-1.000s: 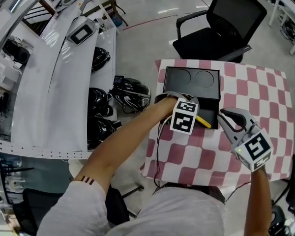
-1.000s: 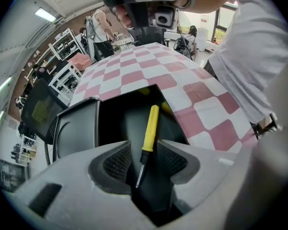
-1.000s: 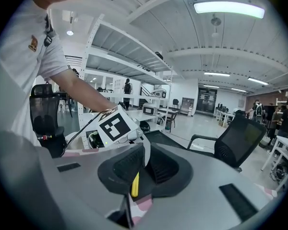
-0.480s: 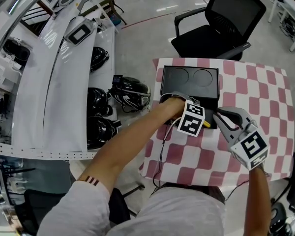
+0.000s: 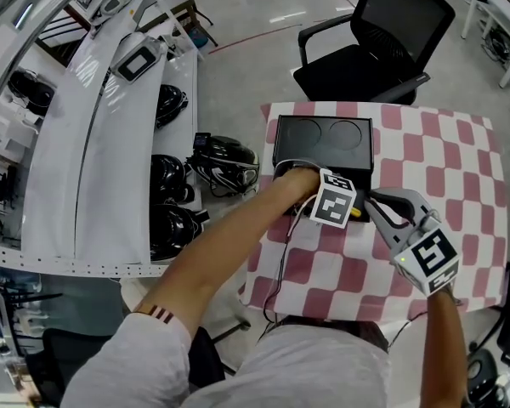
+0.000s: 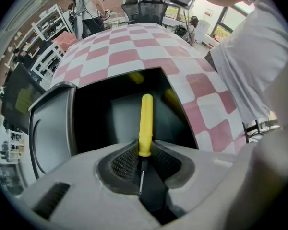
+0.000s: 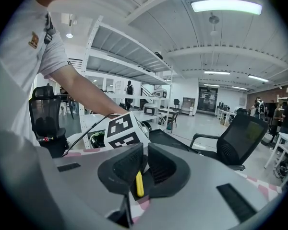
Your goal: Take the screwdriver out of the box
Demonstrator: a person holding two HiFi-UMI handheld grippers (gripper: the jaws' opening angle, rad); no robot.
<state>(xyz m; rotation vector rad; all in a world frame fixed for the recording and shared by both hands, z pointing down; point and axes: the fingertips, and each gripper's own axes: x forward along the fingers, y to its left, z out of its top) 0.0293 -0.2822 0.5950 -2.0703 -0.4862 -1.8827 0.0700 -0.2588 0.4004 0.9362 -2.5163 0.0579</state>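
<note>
While the left gripper (image 6: 144, 152) is pointed straight down into the black box (image 5: 323, 153), its jaws, which have just been closing, are seen clamped on the screwdriver (image 6: 145, 128): the ribbed pads (image 6: 124, 161) are pressed against the near end of the yellow handle (image 6: 145, 111), and the thin metal shaft (image 6: 140, 178) is run back between them. The rest of the handle is extended away from the jaws over the box's dark interior, within its walls. The right gripper (image 7: 143, 163) is held just outside the box's near right corner, tilted down toward it, with its jaws set a narrow gap apart and nothing gripped; a strip of the yellow handle is glimpsed through that gap. Black-and-white square markers are borne on the left cube (image 5: 334, 201), above the box's near edge, and on the right cube (image 5: 431, 260), nearer the person than the box. The box is laid on a pink-and-white checked cloth (image 5: 459, 168), and a black office chair (image 5: 391, 24) is seen beyond the box.
</note>
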